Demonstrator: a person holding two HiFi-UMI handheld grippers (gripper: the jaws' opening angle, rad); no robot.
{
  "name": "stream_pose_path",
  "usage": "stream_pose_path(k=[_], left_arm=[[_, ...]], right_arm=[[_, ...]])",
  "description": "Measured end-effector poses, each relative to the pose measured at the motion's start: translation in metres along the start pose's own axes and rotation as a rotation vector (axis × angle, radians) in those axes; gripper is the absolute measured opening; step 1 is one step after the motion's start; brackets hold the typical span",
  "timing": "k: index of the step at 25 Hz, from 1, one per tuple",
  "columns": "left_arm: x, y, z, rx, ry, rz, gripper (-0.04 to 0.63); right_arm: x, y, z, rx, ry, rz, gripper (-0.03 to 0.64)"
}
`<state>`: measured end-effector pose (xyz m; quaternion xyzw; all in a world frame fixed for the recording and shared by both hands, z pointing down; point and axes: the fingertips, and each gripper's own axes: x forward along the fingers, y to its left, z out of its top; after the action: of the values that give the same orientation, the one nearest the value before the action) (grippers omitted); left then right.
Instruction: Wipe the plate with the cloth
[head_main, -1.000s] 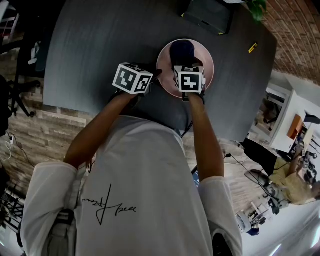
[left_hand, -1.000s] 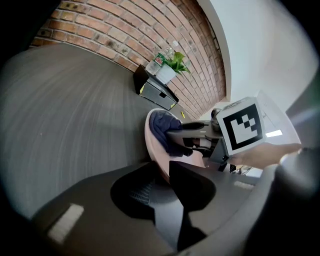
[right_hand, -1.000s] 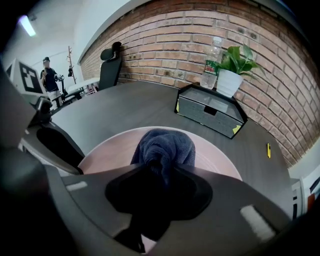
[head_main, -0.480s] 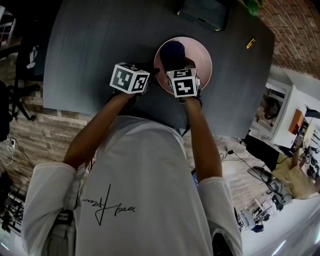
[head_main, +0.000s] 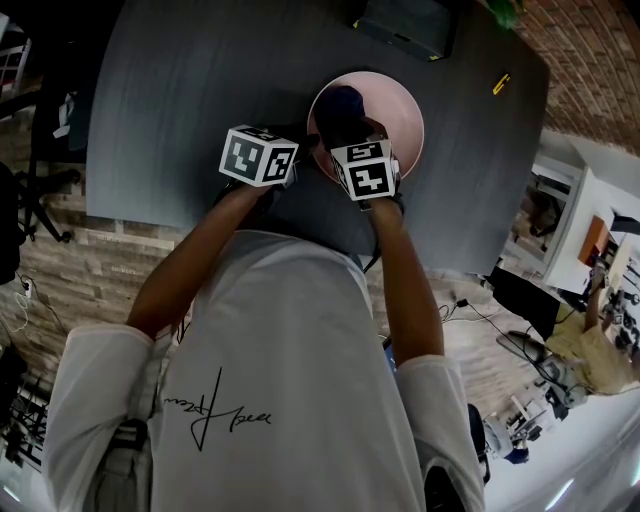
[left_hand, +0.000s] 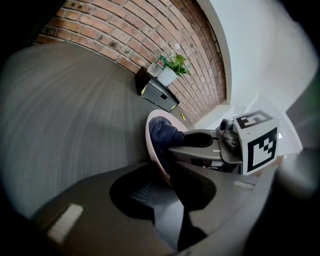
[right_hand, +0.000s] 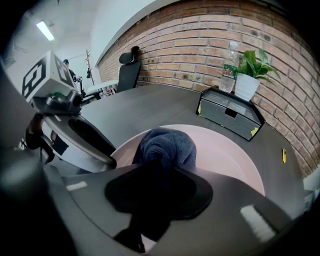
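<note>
plate (head_main: 402, 115): smooth, glossy | cloth (head_main: 340, 104): soft terry | table (head_main: 200, 80): matt woodgrain

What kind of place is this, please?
Probably an office or a meeting room: a large dark table stands along a brick wall, with an office chair at the table.

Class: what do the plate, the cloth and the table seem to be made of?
Plate: pink, smooth, slightly glossy; probably ceramic or melamine.
Cloth: dark blue, fuzzy pile; likely terry or microfibre.
Table: dark grey, matte, fine streaked grain; perhaps laminate or stained wood.
</note>
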<state>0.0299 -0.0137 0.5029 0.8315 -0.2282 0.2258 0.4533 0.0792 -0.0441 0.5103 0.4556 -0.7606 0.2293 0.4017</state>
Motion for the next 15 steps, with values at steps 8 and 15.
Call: stream_pose_path(k=[8,15], left_arm=[[0.002,-0.002,0.001,-0.006,0.003,0.012,0.115],[0.001,0.0,0.002,-0.013,0.001,0.011,0.115]], right_arm=[[-0.006,0.013,-0.007,-0.01,0.006,0.093,0.107],[-0.009,0.022,-0.011,-0.002,0.006,0.144,0.107]])
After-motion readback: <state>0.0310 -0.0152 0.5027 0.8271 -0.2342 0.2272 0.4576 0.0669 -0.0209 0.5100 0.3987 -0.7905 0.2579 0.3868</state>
